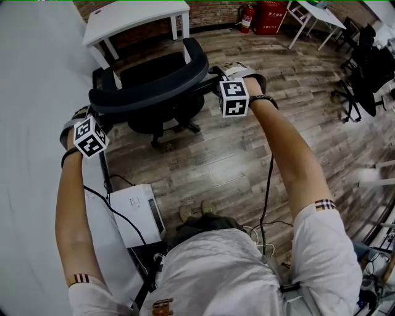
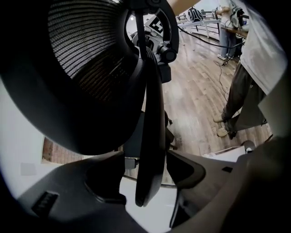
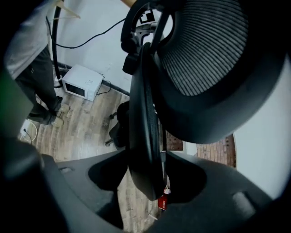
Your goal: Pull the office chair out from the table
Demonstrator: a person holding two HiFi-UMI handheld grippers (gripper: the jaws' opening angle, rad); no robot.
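The black mesh office chair (image 1: pixel 154 86) stands on the wood floor, its curved backrest facing me and its seat toward the small white table (image 1: pixel 136 15) at the back. My left gripper (image 1: pixel 86 120) is at the backrest's left end and my right gripper (image 1: pixel 225 74) at its right end. In the left gripper view the backrest's rim (image 2: pixel 152 113) runs between the open jaws of the left gripper (image 2: pixel 145 173), with a gap showing. The right gripper view shows the rim (image 3: pixel 143 104) between the open jaws of the right gripper (image 3: pixel 145 168), the pads not pressing on it.
A large white surface (image 1: pixel 31 123) fills the left side. A white box-shaped device (image 1: pixel 139 213) and cables lie on the floor near my feet. A fire extinguisher (image 1: pixel 247 17) and red cabinet (image 1: pixel 271 15) stand at the back wall. More black chairs (image 1: pixel 364 68) are at the right.
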